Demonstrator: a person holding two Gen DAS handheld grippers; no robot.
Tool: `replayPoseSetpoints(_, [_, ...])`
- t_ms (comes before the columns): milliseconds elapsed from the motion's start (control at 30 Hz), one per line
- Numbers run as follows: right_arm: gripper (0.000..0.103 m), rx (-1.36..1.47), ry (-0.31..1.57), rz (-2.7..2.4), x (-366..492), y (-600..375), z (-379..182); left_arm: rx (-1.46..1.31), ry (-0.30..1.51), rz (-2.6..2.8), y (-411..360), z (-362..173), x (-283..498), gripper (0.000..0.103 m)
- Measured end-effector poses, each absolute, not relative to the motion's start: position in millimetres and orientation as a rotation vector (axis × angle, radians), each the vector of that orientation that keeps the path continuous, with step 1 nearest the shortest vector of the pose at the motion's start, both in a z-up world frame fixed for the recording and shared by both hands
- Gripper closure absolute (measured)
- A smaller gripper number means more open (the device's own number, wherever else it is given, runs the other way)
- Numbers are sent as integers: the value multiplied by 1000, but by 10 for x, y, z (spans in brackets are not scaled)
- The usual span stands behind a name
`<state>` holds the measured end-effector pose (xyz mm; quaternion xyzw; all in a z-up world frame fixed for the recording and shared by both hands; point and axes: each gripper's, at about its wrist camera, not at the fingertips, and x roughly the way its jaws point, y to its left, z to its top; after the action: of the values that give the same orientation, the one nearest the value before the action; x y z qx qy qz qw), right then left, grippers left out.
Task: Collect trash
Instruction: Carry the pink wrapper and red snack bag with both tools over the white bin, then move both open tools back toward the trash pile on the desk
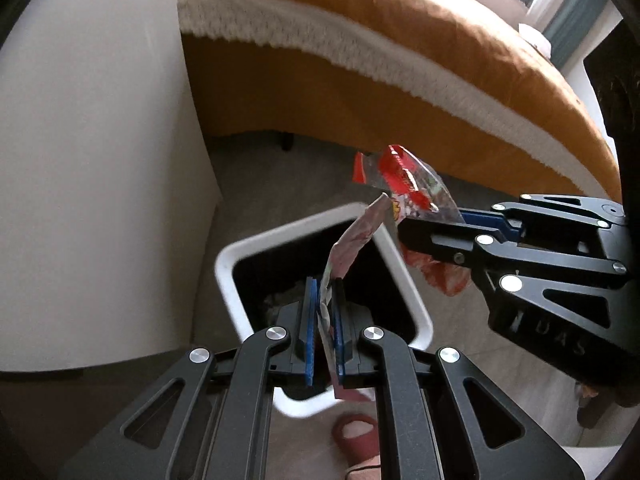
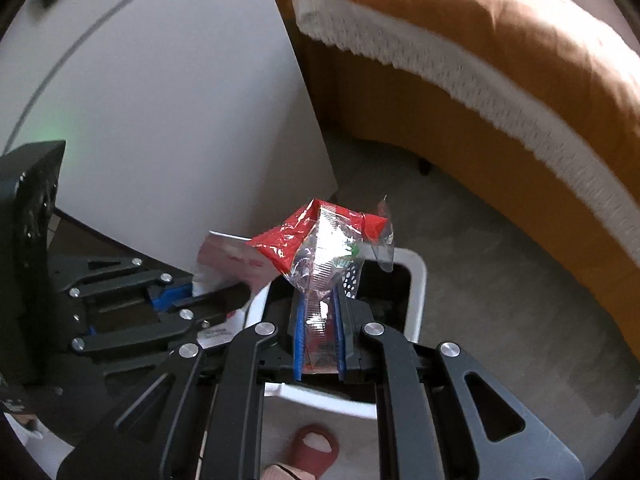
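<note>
Left gripper (image 1: 325,320) clamped on a pink wrapper (image 1: 352,240); right gripper (image 2: 319,332) clamped on a red-and-clear wrapper (image 2: 324,240). Both wrappers hang above the open white bin (image 1: 320,216) on the floor. A slippered foot (image 1: 356,434) is just in front of it. Orange bed (image 1: 400,40) beyond.

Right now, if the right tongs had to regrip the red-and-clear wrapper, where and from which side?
Probably keep to the flat crimped seam strip at the bottom of the red-and-clear wrapper, where the right tongs already clamp it. Come from below, pads on the two flat faces. The upper part flares into loose crinkled film that would likely fold or slip. It hangs over the white bin.
</note>
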<state>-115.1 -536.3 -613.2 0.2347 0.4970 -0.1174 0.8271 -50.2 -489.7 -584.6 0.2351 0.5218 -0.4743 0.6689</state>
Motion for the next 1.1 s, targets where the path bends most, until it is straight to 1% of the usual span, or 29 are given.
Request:
replayPoseSetpoints(67, [88, 505, 1063, -249, -1133, -5385, -6267, 527, 1189, -1061, -4909, -5979, -487, 95])
replayPoseSetpoints(100, [81, 518, 1072, -239, -1121, -5395, -6359, 524, 1198, -1054, -4922, -6058, -506, 95])
replayPoseSetpoints(133, [79, 524, 1079, -233, -1111, -5396, -6428, 523, 1205, -1049, -4908, -6150, -498, 91])
replayPoseSetpoints(167, [59, 533, 1083, -228, -1108, -5411, -6506, 518, 1218, -1054, -4908, -6220, -504, 68])
replayPoseSetpoints(200, [27, 542, 1079, -226, -1099, -5445, -6558, 513, 1231, -1056, -4912, -6292, -489, 43])
replayPoseSetpoints(233, [16, 574, 1072, -221, -1108, -5490, -6635, 513, 1246, -1041, -4897, -6386, -475, 7])
replayPoseSetpoints(267, [4, 577, 1075, -228, -1114, -5511, -6674, 505, 1245, -1037, -4876, -6451, -469, 5])
replayPoseSetpoints(467, [4, 523, 1101, -251, -1064, -5552, -6782, 503, 1222, -1011, -4777, -6595, -479, 5])
replayPoseSetpoints(567, [4, 492, 1095, -255, -1056, -5538, -6689, 500, 1224, -1002, -4734, -6588, -455, 5])
replayPoseSetpoints(667, [4, 493, 1086, -260, -1092, -5575, -6548, 494, 1213, -992, -4694, -6441, -419, 5])
replayPoseSetpoints(800, [4, 472, 1067, -281, -1131, -5615, -6234, 494, 1182, -994, -4610, -6152, -388, 5])
replayPoseSetpoints(900, [4, 474, 1042, -299, -1166, -5632, -5931, 478, 1163, -998, -4575, -5811, -371, 5])
replayPoseSetpoints(933, [4, 473, 1036, -301, -1187, -5645, -5857, 476, 1147, -1000, -4549, -5656, -383, 5])
replayPoseSetpoints(1100, [4, 465, 971, -324, -1270, -5606, -5117, 454, 1065, -1004, -4457, -4863, -452, 5])
